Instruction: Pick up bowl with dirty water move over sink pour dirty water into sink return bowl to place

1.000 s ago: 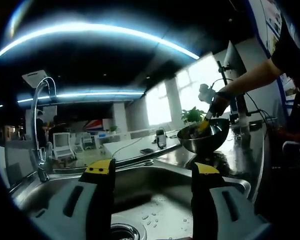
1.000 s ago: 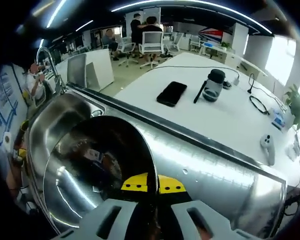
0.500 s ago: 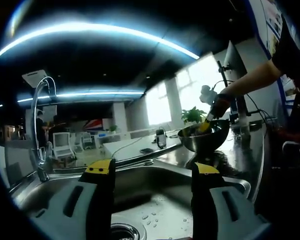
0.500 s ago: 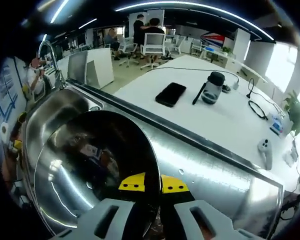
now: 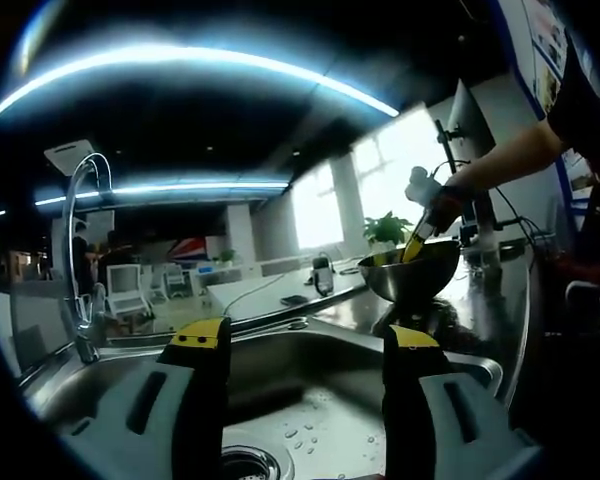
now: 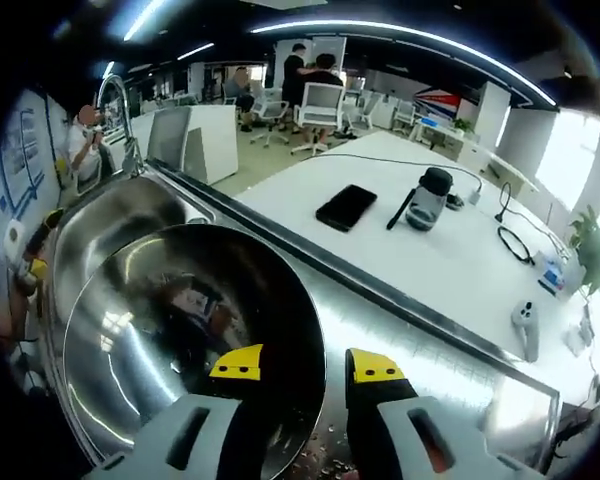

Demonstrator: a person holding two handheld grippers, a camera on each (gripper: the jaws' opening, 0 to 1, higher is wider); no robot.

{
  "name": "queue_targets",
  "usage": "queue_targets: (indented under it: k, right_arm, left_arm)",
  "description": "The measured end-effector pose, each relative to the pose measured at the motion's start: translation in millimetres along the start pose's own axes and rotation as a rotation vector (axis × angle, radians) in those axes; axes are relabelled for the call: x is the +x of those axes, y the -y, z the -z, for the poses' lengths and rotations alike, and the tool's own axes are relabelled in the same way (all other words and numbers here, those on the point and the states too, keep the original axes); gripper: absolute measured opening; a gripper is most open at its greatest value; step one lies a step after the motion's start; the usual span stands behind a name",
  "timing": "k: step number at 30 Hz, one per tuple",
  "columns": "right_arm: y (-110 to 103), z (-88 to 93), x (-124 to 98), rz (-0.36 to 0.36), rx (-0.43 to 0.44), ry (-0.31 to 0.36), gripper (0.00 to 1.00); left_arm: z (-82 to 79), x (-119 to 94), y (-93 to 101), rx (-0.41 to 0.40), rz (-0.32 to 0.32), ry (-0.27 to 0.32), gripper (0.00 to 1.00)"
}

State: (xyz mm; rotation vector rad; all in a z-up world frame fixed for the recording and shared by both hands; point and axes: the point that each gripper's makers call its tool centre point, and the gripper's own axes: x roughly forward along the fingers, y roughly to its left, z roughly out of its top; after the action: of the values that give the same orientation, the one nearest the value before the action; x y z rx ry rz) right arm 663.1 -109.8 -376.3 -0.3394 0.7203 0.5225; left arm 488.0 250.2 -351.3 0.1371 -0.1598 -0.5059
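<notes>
One steel bowl [image 6: 180, 340] beside one sink [image 5: 310, 400]

The right gripper [image 6: 300, 365] has its jaws parted astride the bowl's rim, bowl on the steel tabletop [image 6: 430, 350] just beside the basin. The left gripper [image 5: 305, 340] sits over the sink, jaws apart, nothing between them. One faucet [image 5: 80, 250].

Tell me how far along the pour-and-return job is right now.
Done, apparently: the bowl shows bare shiny metal, no water, and droplets lie in the sink. In hand: the bowl is at the counter beside the sink, the right gripper straddling its rim with jaws apart. Left: pulling that gripper clear; whether the bowl rests on the counter is unclear. The left gripper is open over the sink.
</notes>
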Motion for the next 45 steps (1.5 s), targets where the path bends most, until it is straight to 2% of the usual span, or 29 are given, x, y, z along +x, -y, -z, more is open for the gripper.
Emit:
queue_targets:
  k: [3, 5, 10, 13, 16, 21, 28, 34, 37, 40, 44, 45]
  right_arm:
    - [3.7, -2.2, -5.2, 0.007, -0.006, 0.032, 0.30]
    - [3.6, -7.7, -10.8, 0.010, -0.013, 0.078, 0.34]
    - [5.1, -15.9, -27.9, 0.010, -0.009, 0.161, 0.36]
    - [7.9, -22.8, -39.7, 0.028, -0.004, 0.236, 0.37]
    - [9.0, -28.0, -49.1, 0.037, 0.042, 0.307, 0.38]
    - [7.2, -21.4, -60.3, 0.020, 0.085, 0.344, 0.41]
    - [6.2, -27.2, -89.5, 0.057, 0.114, 0.498, 0.40]
    - [3.9, -22.7, -105.4, 0.058, 0.159, 0.561, 0.41]
    - [12.0, -20.4, -117.5, 0.092, 0.213, 0.639, 0.41]
    - [12.3, -13.5, -126.9, 0.075, 0.286, 0.699, 0.41]
    - [3.7, -5.3, -136.7, 0.079, 0.250, 0.726, 0.45]
    - [1.7, -5.7, -141.3, 0.093, 0.234, 0.750, 0.46]
  left_arm:
    - [0.2, 0.1, 0.3, 0.000, 0.000, -0.002, 0.57]
    - [0.5, 0.3, 0.8, 0.000, 0.002, -0.004, 0.57]
    - [1.7, 1.6, 1.3, -0.010, 0.011, -0.012, 0.57]
    - [2.0, 1.9, 1.1, -0.011, 0.009, -0.015, 0.57]
    - [1.8, 1.6, -0.2, -0.013, 0.001, -0.016, 0.57]
    - [1.5, 1.7, -1.3, -0.024, -0.002, -0.015, 0.57]
    - [0.4, 1.8, 0.7, -0.041, 0.006, -0.013, 0.57]
    - [-3.4, 2.2, 4.4, -0.042, 0.001, -0.004, 0.57]
    - [-3.7, 1.5, 2.3, -0.046, -0.002, 0.001, 0.57]
    - [-3.8, 1.2, 0.3, -0.050, -0.002, 0.006, 0.57]
    - [-3.7, 1.0, 0.1, -0.056, 0.003, 0.007, 0.57]
    - [-3.8, 1.0, 0.7, -0.058, 0.004, 0.007, 0.57]
